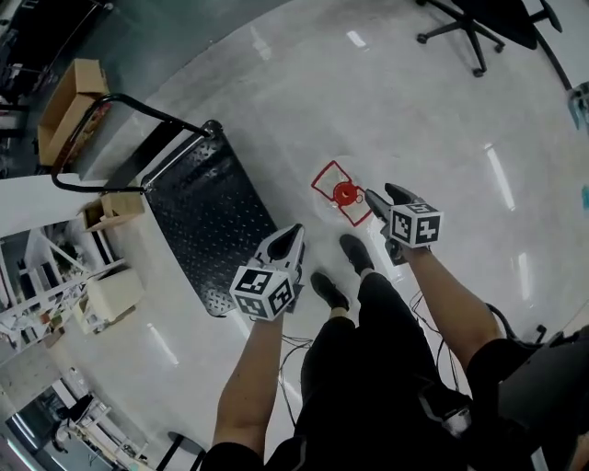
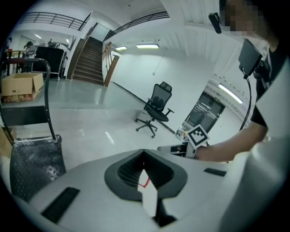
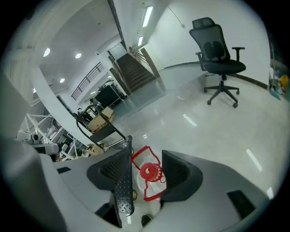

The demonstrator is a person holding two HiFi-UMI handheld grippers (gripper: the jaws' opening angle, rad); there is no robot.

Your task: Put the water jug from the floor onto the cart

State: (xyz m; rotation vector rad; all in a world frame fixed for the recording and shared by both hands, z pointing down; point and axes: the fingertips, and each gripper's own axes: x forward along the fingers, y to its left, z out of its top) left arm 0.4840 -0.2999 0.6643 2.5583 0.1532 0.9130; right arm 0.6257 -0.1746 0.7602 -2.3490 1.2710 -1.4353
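Note:
The water jug, clear with a red cap and red handle frame, stands on the pale floor just right of the black flat cart. My right gripper hangs open close by the jug's right side, not touching it. In the right gripper view the red cap shows in the gap of the right gripper, with the cart's studded deck beside it. My left gripper hovers over the cart's near right corner, its fingers meeting at the tips and empty. A sliver of red handle shows below the left gripper.
The cart's push handle rises at its far end. Cardboard boxes and shelving lie to the left. An office chair stands far right. The person's shoes are planted just behind the jug.

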